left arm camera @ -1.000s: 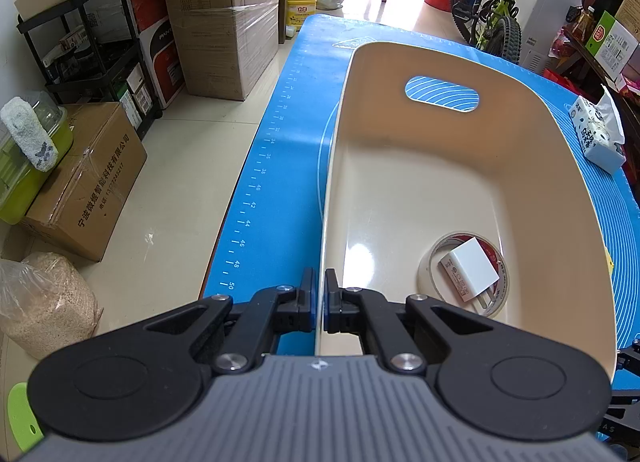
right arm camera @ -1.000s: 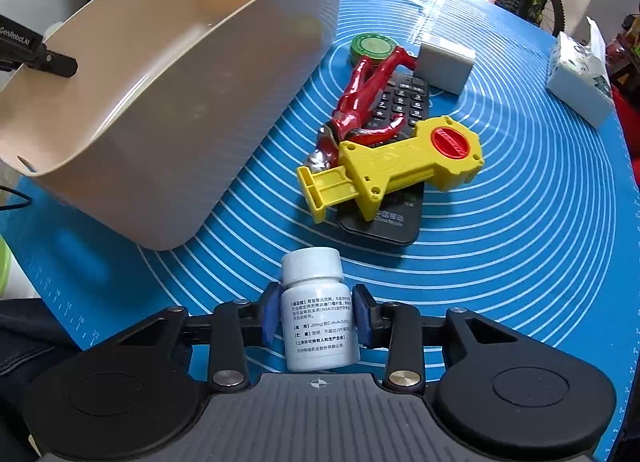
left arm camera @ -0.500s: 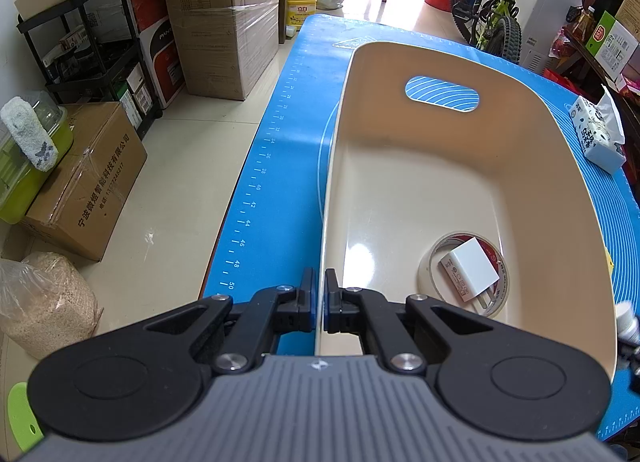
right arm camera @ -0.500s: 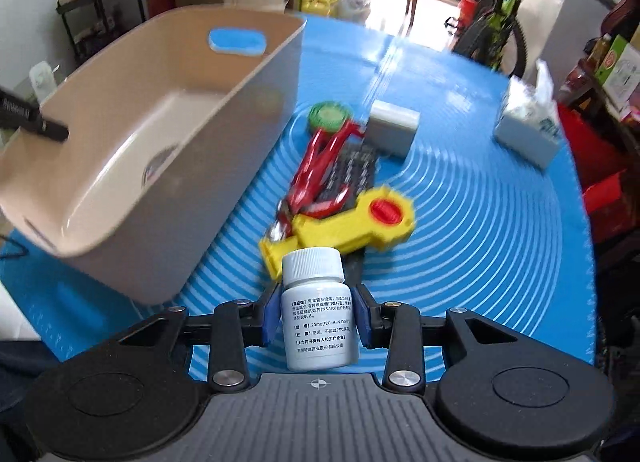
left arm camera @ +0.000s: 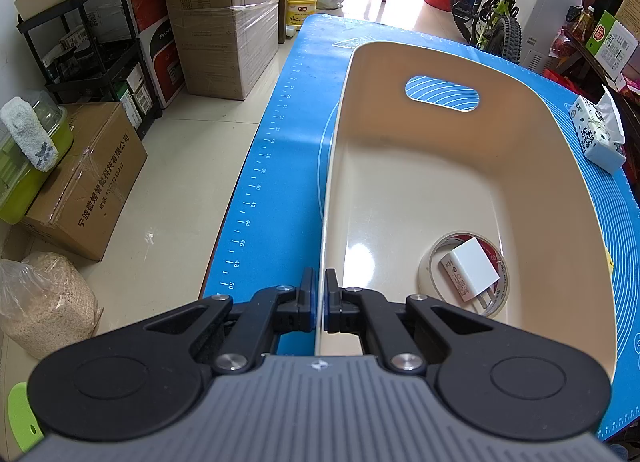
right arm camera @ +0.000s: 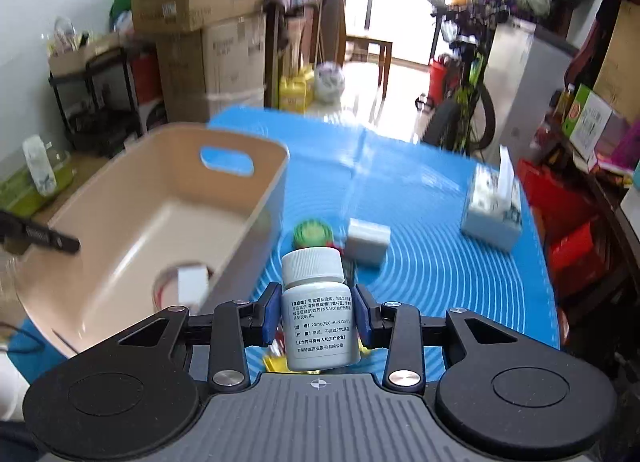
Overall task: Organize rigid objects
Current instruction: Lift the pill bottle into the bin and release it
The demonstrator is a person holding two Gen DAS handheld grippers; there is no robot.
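White pill bottle (right arm camera: 318, 310) stands upright, cap up, clamped in right gripper (right arm camera: 316, 316) jaws; left gripper (left arm camera: 320, 302) jaws pinch bin (left arm camera: 400, 57) rim.

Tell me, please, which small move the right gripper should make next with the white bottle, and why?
Probably carry the white bottle left, over the beige bin, before lowering it. The right gripper grips it above the mat, beside the bin; the left gripper pinches the bin's rim, steadying it.

White pill bottle (right arm camera: 316, 314) label: Chinese print, "20mg", "(NSAID)". Blue mat (left arm camera: 280, 165) edge: ruler numbers 34–50. Floor carton (left arm camera: 96, 181): "宁波微煜智能科技有限公司". Stacked carton (left arm camera: 224, 1): "空气净化器".
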